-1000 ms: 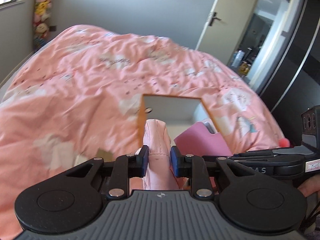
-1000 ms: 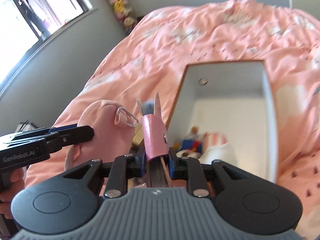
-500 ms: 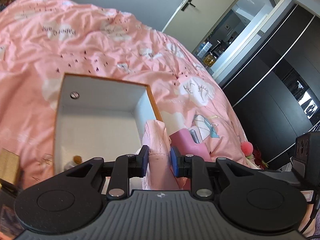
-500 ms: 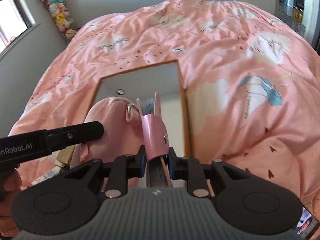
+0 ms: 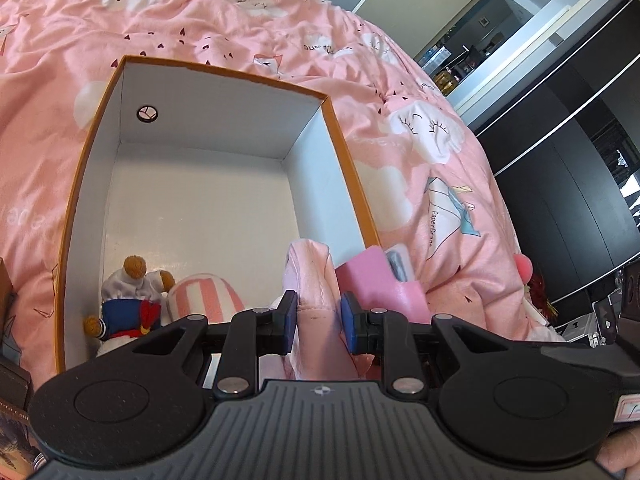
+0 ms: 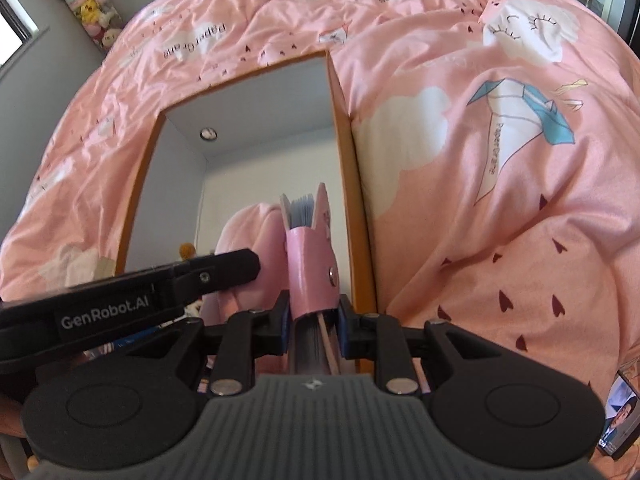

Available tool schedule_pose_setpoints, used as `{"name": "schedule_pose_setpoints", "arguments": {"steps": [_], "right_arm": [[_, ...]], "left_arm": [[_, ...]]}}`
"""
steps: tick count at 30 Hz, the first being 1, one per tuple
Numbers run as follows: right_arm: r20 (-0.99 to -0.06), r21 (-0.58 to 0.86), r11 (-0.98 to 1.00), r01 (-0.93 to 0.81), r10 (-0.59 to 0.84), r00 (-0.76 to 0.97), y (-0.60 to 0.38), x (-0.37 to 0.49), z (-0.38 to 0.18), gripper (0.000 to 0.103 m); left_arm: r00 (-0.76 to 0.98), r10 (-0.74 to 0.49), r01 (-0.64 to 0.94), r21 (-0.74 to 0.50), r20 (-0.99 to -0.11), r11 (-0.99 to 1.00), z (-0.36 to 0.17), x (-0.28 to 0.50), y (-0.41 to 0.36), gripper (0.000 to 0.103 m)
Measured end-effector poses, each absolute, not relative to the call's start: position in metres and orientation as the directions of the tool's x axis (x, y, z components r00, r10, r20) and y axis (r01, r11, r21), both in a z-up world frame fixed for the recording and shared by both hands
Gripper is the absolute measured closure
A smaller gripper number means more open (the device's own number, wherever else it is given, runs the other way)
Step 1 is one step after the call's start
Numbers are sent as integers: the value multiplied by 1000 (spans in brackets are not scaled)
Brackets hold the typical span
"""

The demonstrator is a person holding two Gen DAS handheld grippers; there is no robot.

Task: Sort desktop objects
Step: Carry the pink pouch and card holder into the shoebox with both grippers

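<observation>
- Bedding in pink, a big bedspread [image 5: 400, 184] with clouds on it, is spread under everything.
- An open box [image 5: 100, 128] with orange edges and white walls is set on the bedspread.
- A striped pink toy [image 5: 204, 296] and a small doll [image 5: 128, 304] are seen in the near corner of the box.
- A soft pink pouch [image 5: 316, 304] is gripped tight by the left gripper [image 5: 318, 322] over the box.
- A pink notebook [image 6: 310, 272] is pinched by the right gripper [image 6: 314, 326] beside the box's right wall.
</observation>
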State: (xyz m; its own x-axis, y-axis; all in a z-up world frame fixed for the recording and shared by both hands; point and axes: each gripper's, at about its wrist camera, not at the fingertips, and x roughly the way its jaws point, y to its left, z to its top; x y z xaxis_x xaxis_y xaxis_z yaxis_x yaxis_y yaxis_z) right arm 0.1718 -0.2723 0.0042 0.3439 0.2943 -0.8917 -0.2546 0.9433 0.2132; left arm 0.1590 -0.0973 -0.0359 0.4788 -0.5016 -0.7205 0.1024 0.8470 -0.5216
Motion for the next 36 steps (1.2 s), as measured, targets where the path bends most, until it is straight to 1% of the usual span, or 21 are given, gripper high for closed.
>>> {"name": "schedule_pose_setpoints", "arguments": {"steps": [4, 11, 15, 17, 24, 27, 33, 36], "right_arm": [[-911, 189, 941, -280, 275, 308, -263, 173, -2, 73], [-936, 121, 930, -348, 224, 272, -252, 178, -1, 71], [-943, 58, 909, -412, 185, 275, -248, 175, 2, 65], [-945, 39, 900, -435, 174, 276, -248, 174, 1, 67], [-942, 31, 882, -471, 183, 281, -249, 172, 5, 67], [-946, 26, 877, -479, 177, 271, -244, 173, 0, 68], [-944, 38, 881, -472, 187, 272, -246, 172, -3, 68], [-942, 41, 880, -473, 192, 275, -246, 172, -3, 68]], "left_arm": [[472, -498, 114, -510, -727, 852, -40, 158, -100, 77], [449, -519, 109, -532, -727, 840, -49, 162, -99, 77], [423, -513, 95, -527, -747, 845, -59, 166, -103, 76], [401, -529, 88, -543, -748, 835, -66, 168, -105, 76], [382, -534, 102, -540, -754, 835, -76, 170, -113, 77], [389, -506, 103, -510, -769, 854, -78, 170, -118, 77], [390, -504, 95, -511, -771, 855, -78, 172, -118, 75], [397, -480, 107, -480, -782, 871, -74, 171, -122, 73]]}}
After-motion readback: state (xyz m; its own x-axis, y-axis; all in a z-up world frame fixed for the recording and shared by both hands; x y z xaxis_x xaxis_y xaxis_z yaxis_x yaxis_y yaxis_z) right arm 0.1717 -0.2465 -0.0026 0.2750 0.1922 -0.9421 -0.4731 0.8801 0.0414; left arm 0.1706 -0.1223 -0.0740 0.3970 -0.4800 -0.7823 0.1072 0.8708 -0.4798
